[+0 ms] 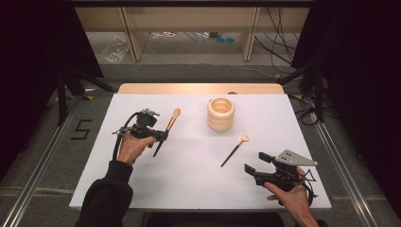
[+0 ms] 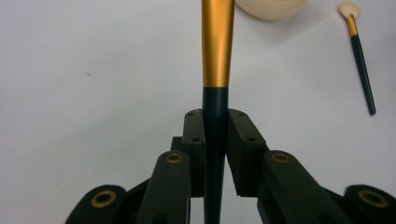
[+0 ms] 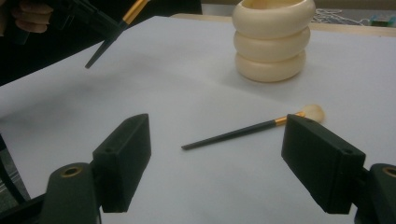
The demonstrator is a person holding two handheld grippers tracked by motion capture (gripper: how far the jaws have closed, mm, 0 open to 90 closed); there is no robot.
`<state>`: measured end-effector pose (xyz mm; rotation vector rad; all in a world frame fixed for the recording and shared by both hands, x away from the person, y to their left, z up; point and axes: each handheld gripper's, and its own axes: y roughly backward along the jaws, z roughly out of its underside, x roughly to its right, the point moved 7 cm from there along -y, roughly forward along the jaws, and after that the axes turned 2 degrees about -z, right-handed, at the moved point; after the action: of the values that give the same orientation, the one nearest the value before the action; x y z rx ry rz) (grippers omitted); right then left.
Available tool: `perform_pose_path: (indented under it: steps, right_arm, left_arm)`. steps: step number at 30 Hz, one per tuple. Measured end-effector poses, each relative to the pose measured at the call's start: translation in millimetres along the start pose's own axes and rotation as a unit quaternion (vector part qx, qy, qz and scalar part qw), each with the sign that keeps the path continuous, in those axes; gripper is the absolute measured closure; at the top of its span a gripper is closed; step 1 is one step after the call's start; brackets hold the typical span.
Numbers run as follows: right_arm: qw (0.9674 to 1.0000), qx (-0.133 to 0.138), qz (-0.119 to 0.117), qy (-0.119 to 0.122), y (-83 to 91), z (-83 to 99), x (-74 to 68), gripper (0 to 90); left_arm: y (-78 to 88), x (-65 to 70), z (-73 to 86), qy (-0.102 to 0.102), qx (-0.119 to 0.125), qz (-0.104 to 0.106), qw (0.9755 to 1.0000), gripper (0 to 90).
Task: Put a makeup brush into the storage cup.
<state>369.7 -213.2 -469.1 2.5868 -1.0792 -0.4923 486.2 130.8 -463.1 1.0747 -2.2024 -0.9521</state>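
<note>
Between our left gripper's [image 2: 215, 128] pressed jaws sits the big brush [image 2: 217, 70] — dark tapered handle, gold ferrule — lifted off the white table [image 1: 189, 165]. Our right gripper [image 3: 219, 163] stands spread and empty near a thinner brush [image 3: 252, 129] lying flat. Beyond stands a cream ribbed holder [image 1: 221, 114] — grey floor around.

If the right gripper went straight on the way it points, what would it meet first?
Probably the small brush lying across its path ahead of the open right gripper; the holder stands farther back.
</note>
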Motion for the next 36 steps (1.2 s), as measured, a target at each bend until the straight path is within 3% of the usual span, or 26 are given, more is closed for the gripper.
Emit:
perform_pose_path:
  steps: [9,20,22,28,33,34,35,36]
  right_arm:
    - [1.0000,-0.001,0.002,0.000,-0.1,0.6,0.9,24.9]
    - [1.0000,0.003,0.003,0.004,-0.3,0.2,2.2,24.9]
    - [1.0000,0.003,0.004,0.005,-0.3,0.4,2.6,24.9]
    - [1.0000,0.003,0.002,0.004,0.0,0.3,2.7,24.9]
    - [1.0000,-0.001,0.004,0.004,1.2,0.6,3.5,24.8]
    - [1.0000,-0.003,0.003,0.000,1.8,0.6,3.1,24.9]
    - [1.0000,-0.002,0.004,0.003,1.6,0.6,3.6,24.9]
    - [1.0000,0.000,0.004,0.003,1.4,0.5,3.7,24.8]
  left_arm:
    - [4.4,0.6,-14.9,0.011,0.059,-0.007,0.9982,78.1]
    - [-0.2,12.1,-32.3,0.004,0.100,0.004,0.9949,78.0]
    - [-2.1,14.2,-36.5,0.013,0.115,0.007,0.9932,78.0]
    - [-2.6,19.7,-49.4,0.014,0.143,0.009,0.9896,78.1]
    - [-7.5,29.3,-63.6,0.026,0.174,0.020,0.9842,78.1]
    - [-8.0,29.6,-64.3,0.020,0.172,0.019,0.9847,78.1]
    - [-10.5,31.8,-66.9,0.025,0.182,0.021,0.9828,78.1]
    - [-12.3,33.0,-68.3,0.024,0.183,0.021,0.9825,78.1]
